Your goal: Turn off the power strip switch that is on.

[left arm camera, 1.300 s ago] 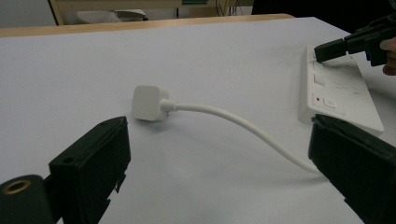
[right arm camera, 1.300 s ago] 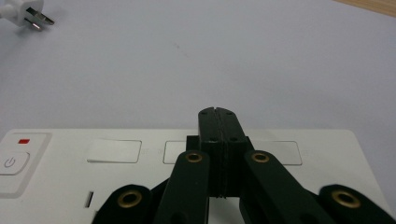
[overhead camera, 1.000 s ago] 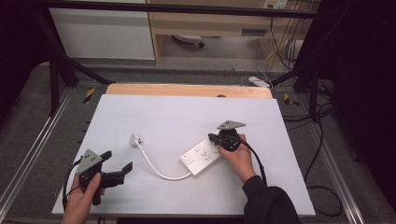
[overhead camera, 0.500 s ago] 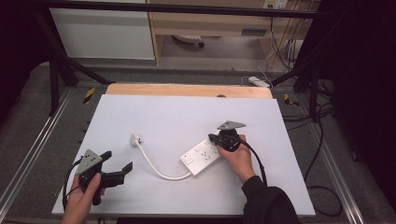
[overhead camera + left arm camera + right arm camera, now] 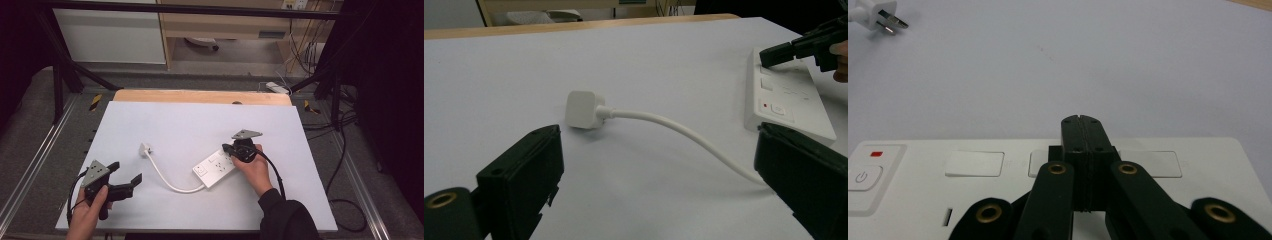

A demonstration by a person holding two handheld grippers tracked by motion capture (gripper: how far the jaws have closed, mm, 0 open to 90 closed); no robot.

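The right tool [image 5: 231, 148], jaws together, presses on the power strip [image 5: 215, 167]; the left tool [image 5: 125, 173], jaws apart, faces the plug [image 5: 582, 109].

Power strip [image 5: 1058, 165] middle socket hidden under right gripper [image 5: 1082, 121] jaws; strip's near edge cut off. Left gripper view: strip's [image 5: 789, 97] far end cropped. Socket markings probably too blurred to read.

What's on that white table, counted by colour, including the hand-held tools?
White: 1, a white plastic power strip whose white cable ends in a white plug.
Black: 2, the left gripper, jaws apart, and the right gripper, jaws together on the strip.
Total: 3
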